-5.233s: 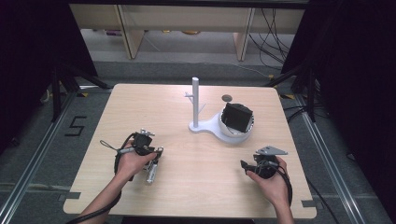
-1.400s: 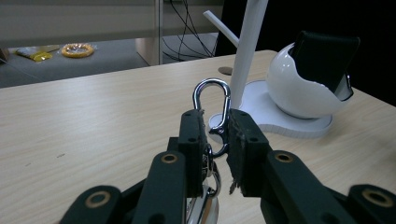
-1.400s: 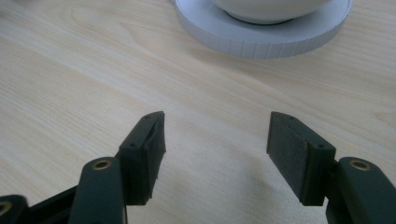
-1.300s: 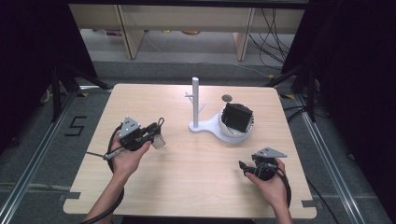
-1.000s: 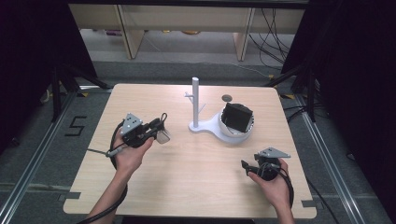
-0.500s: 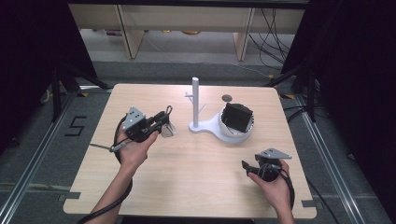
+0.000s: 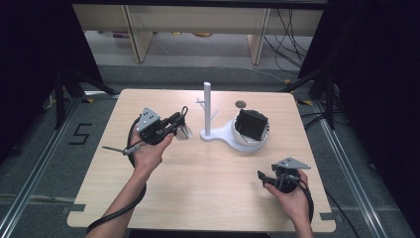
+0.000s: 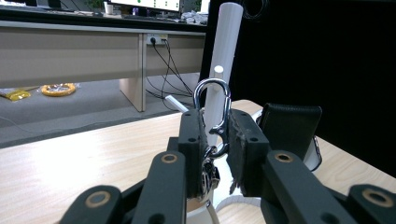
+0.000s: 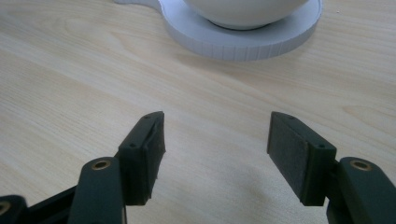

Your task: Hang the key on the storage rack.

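One carabiner (image 8: 214, 109), two tools

The high view looks forward and down over the whole pale wooden tabletop (image 7: 208, 183). The left gripper view skims low toward the white upright post stand (image 8: 223, 70) near the far edge. The right gripper view hovers close above the tabletop, facing that stand's round white base (image 9: 243, 39).
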Motion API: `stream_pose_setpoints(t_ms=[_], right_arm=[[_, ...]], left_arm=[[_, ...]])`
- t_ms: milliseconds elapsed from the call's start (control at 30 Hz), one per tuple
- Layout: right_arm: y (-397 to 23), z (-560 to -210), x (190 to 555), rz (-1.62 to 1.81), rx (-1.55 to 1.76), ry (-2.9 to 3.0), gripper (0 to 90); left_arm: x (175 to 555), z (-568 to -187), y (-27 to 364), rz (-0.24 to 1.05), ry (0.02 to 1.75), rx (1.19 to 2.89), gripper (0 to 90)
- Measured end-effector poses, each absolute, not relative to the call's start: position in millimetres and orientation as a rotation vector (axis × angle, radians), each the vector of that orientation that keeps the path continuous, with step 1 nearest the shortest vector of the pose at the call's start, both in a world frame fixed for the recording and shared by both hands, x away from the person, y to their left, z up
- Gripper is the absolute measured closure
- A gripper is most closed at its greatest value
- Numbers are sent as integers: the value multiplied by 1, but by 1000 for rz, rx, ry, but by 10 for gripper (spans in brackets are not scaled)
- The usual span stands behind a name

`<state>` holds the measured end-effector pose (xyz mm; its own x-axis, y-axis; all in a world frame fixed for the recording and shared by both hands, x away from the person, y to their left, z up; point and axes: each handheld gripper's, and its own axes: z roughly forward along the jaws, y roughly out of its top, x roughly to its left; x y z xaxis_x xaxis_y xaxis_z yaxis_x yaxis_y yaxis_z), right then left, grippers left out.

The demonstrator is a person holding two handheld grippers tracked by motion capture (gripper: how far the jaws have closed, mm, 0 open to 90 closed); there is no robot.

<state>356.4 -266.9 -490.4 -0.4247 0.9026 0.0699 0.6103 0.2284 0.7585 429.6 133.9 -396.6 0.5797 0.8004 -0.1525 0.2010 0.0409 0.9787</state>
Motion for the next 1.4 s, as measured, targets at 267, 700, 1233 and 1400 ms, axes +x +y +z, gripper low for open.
stream_pose_setpoints(t_ms=[267, 700, 1233, 1400], right_arm=[[-267, -493, 358, 1035, 1362, 2120, 378], [-267, -492, 357, 1045, 1381, 2112, 377], [-265, -492, 355, 1048, 1434, 2110, 377], [-267, -491, 356, 1031, 1391, 2120, 377]], left_arm=[[437, -388, 125, 582, 877, 1493, 756], [452, -388, 110, 579, 889, 1507, 756], [459, -393, 103, 580, 908, 1524, 756], [460, -394, 101, 581, 910, 1528, 756]])
